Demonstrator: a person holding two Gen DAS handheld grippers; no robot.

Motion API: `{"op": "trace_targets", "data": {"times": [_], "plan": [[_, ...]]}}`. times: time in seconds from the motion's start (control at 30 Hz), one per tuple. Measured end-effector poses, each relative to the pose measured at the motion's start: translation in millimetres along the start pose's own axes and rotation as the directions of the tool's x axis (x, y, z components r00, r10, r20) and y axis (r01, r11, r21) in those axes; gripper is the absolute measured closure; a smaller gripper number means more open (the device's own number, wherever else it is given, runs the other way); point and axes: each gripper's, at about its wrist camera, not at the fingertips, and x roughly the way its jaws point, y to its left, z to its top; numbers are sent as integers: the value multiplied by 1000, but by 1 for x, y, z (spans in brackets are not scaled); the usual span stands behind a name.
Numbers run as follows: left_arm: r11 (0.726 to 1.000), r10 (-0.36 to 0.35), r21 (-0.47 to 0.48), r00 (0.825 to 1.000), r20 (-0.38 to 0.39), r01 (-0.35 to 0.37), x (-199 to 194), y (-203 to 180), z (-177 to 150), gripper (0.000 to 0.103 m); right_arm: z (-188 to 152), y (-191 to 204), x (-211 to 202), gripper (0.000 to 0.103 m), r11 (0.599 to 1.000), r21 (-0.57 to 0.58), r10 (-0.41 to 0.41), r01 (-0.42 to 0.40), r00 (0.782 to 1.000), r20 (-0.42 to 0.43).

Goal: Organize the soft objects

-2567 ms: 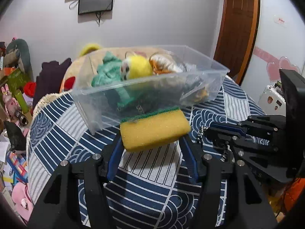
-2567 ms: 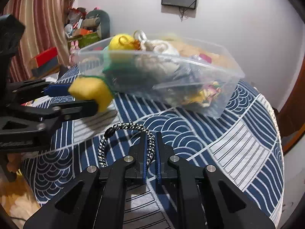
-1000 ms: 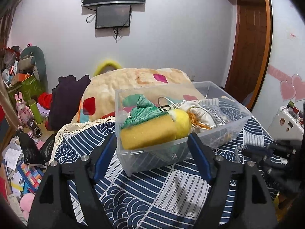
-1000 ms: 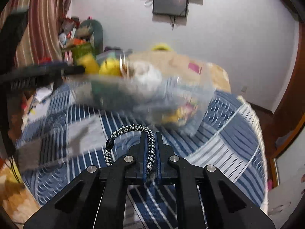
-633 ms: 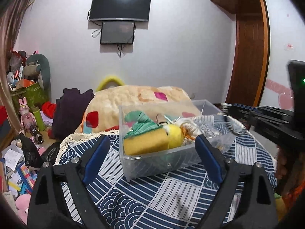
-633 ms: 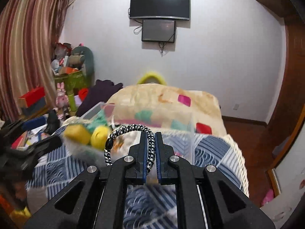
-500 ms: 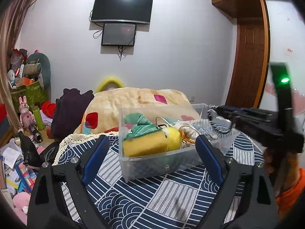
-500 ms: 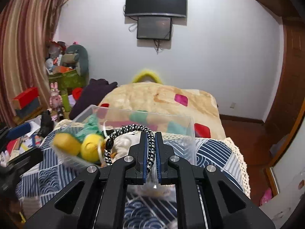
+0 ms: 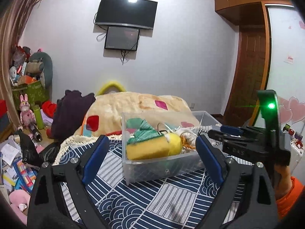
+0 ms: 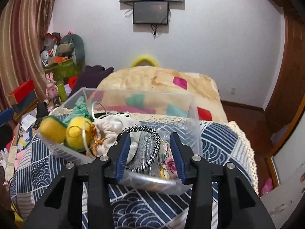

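Note:
A clear plastic bin (image 9: 162, 168) (image 10: 194, 114) stands on the table with the blue patterned cloth (image 9: 152, 202). In it lie a yellow sponge with a green back (image 9: 146, 149) (image 10: 52, 129), a yellow plush ball (image 9: 175, 143) (image 10: 78, 133), a teal knit piece (image 9: 144, 129), a white pouch (image 10: 116, 126) and a black-and-white braided cord loop (image 10: 150, 147). My left gripper (image 9: 152, 160) is open and empty, in front of the bin. My right gripper (image 10: 150, 152) is open over the bin's near end, with the cord loop lying between its fingers; it shows at the right in the left wrist view (image 9: 219, 133).
A bed with a beige blanket (image 9: 137, 103) lies behind the table. Toys, boxes and papers clutter the floor at the left (image 9: 24, 124). A wooden door (image 9: 249, 72) is at the right. Two screens hang on the far wall (image 9: 125, 19).
My left gripper let the sponge go into the bin and drew back, open. My right gripper carried the cord loop over the bin and opened; the loop now lies in the bin.

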Motion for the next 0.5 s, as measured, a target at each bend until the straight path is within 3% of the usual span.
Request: {"op": "trace_targets", "data": {"times": [0.23,0.5], "plan": [[999,2,36,997,81,-5,-26,-11,12,10,2,0,-61,63,997,-3,77,-78,988,135],[999,-10,37,992,126,5,-51,-18,20,10,1,1,-118,38,992,9,118,-126,954,275]]}}
